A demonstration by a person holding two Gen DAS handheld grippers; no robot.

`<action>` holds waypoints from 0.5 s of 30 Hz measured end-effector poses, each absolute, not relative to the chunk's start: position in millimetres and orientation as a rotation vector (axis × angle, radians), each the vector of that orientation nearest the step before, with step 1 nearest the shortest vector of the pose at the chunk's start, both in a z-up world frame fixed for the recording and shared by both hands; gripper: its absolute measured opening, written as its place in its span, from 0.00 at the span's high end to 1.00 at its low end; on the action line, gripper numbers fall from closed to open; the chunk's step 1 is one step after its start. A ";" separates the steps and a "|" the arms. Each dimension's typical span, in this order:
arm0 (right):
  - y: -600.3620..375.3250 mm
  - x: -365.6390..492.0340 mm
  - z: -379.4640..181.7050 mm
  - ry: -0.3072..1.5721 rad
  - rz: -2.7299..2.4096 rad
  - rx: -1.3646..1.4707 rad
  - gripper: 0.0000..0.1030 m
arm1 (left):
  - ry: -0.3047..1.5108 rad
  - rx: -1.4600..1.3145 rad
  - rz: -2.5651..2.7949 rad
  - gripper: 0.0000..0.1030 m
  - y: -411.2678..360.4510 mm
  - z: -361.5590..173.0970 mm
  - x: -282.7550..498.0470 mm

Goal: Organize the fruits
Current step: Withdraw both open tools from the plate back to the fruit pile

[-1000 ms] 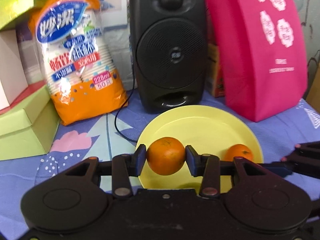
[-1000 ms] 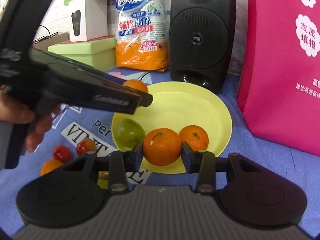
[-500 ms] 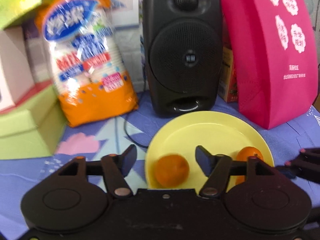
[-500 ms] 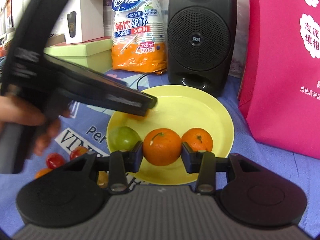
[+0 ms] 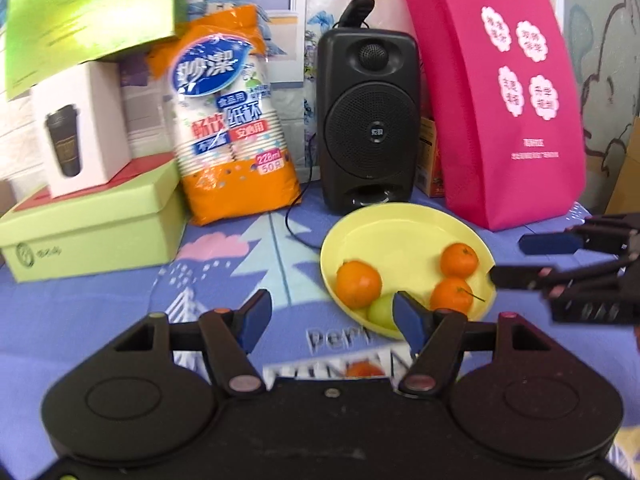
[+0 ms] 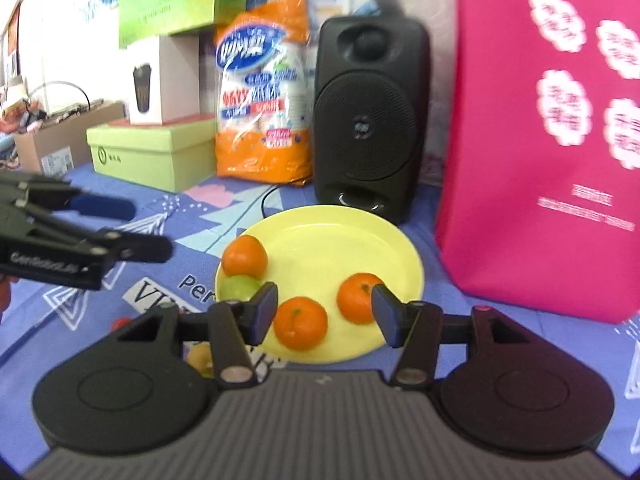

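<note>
Fruits sit gathered on the yellow plate [image 5: 400,232] as I look down both wrist feeds, and I'll work from the biggest things down. I see the bench [image 5: 100,312] under a blue printed cloth, with the pink bag [image 5: 500,120] standing at the back right, just beside the plate. Next to it stands the black speaker [image 5: 370,128], its cable trailing across the cloth toward the plate's far edge. Left of the speaker leans the orange pack of paper cups [image 5: 232,128], then a green box [image 5: 88,228] with a white cup carton [image 5: 80,128] on top.

My left tongs [image 5: 332,316] are spread wide with nothing between them, hanging above the cloth just short of the plate's near-left rim. My right tongs [image 6: 324,312] are likewise parted and hold nothing, poised over the plate's near edge.

On the plate I count three mandarins and one green fruit. The left mandarin [image 5: 358,283] touches the green fruit [image 5: 382,312] at the near-left rim. The near mandarin [image 6: 300,322] lies between my right tongs' fingers but clear of both pads, and the right mandarin [image 6: 358,298] rests just beside it. Off the plate, a small orange fruit [image 5: 360,369] shows on the cloth right below my left tongs, partly hidden.
</note>
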State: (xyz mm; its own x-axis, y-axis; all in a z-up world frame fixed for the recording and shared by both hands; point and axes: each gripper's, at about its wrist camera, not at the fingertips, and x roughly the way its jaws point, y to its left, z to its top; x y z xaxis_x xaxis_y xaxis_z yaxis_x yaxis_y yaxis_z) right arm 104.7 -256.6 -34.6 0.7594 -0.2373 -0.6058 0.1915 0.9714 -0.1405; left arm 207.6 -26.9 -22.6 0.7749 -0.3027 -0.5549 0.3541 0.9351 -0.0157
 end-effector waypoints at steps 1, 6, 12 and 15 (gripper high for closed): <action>-256.1 95.5 -32.3 0.661 -0.232 -0.063 0.50 | 0.580 0.089 -0.354 0.34 -22.1 -23.4 196.3; -247.8 58.3 -34.9 0.663 -0.230 -0.025 0.50 | 0.576 0.104 -0.347 0.34 -14.7 -34.2 146.0; -226.0 27.5 -49.9 0.699 -0.183 -0.007 0.46 | 0.591 0.069 -0.345 0.34 -14.6 -52.1 100.8; -215.3 16.5 -57.9 0.713 -0.150 -0.006 0.44 | 0.610 0.035 -0.362 0.34 -15.6 -61.6 90.9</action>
State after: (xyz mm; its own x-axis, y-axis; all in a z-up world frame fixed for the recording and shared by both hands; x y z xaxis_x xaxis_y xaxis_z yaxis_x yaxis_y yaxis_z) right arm 16.5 -215.3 -57.9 0.7461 -0.1392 -0.6511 0.1351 0.9892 -0.0567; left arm 90.9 -15.6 -61.6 0.7588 -0.3219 -0.5663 0.3423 0.9367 -0.0738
